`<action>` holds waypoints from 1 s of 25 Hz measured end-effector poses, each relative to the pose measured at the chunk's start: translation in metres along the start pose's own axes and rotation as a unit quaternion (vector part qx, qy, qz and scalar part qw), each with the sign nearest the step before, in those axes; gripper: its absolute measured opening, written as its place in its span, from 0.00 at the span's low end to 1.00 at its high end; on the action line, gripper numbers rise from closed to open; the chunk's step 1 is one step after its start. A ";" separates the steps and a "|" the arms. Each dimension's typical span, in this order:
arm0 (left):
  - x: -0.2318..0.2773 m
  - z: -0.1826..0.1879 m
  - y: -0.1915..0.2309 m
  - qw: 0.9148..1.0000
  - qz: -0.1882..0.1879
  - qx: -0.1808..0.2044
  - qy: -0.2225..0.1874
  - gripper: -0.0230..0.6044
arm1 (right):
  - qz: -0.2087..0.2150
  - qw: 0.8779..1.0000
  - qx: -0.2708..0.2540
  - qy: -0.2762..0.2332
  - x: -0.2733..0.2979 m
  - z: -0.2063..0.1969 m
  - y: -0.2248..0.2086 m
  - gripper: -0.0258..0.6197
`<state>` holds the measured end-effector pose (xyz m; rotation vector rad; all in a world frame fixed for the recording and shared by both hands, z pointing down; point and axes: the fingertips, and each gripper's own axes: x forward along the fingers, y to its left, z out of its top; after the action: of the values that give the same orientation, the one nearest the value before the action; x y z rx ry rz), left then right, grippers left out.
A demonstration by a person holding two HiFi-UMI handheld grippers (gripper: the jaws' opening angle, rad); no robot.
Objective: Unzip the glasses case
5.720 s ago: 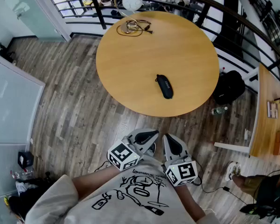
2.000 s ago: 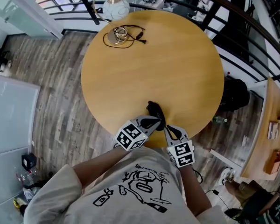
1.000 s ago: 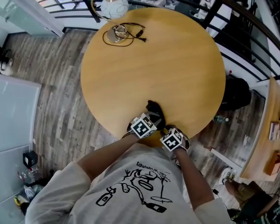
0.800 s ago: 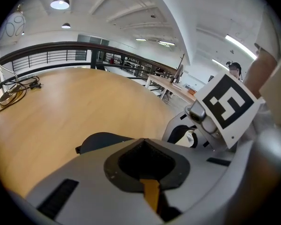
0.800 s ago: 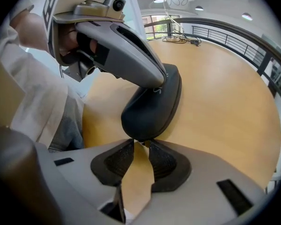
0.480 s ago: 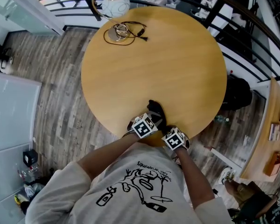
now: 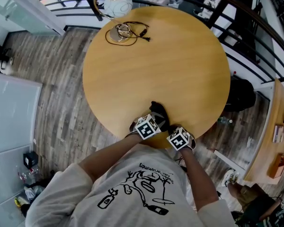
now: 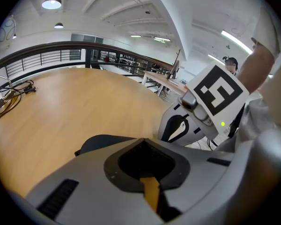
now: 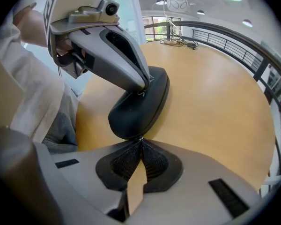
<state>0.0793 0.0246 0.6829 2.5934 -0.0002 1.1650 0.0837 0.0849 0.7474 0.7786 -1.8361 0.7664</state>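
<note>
I'm working at the 6 o'clock edge of the round light-wood counter (image 7: 170, 56), where the black oval fabric glasses case (image 9: 140, 104) is lying. My left tool (image 9: 146, 84) is closed, its tips pressing on the case's top seam to steady it. My right tool (image 9: 140, 139) is pinching shut on the case's near end, seemingly on the zip pull, though that's too small to confirm. The case is looking zipped; next I'm needing a steady pull along the seam.

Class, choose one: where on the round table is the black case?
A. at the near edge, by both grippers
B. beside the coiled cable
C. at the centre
A: the case lies at the near edge of the table, left gripper and right gripper touching it, cable far off.
</note>
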 end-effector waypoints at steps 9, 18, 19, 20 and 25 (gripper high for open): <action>0.000 0.000 0.001 1.000 -0.005 -0.004 -0.001 0.05 | -0.024 0.996 -0.088 0.006 0.000 0.009 -0.019 0.08; -0.001 -0.001 0.000 1.000 -0.017 -0.018 0.010 0.05 | -0.044 0.984 -0.173 0.018 0.001 0.021 -0.030 0.08; -0.003 -0.003 0.000 0.999 -0.020 -0.024 0.013 0.05 | -0.040 0.985 -0.168 0.016 0.000 0.021 -0.027 0.08; -0.006 -0.004 0.000 0.999 -0.022 -0.032 0.016 0.05 | -0.033 0.986 -0.161 0.014 -0.001 0.022 -0.024 0.08; -0.018 -0.012 0.004 0.998 -0.013 -0.052 0.013 0.05 | 0.000 0.990 -0.142 0.001 0.000 0.024 -0.002 0.08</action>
<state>0.0585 0.0217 0.6783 2.4797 -0.0222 1.1589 0.0726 0.0652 0.7394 0.5938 -1.8908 0.4901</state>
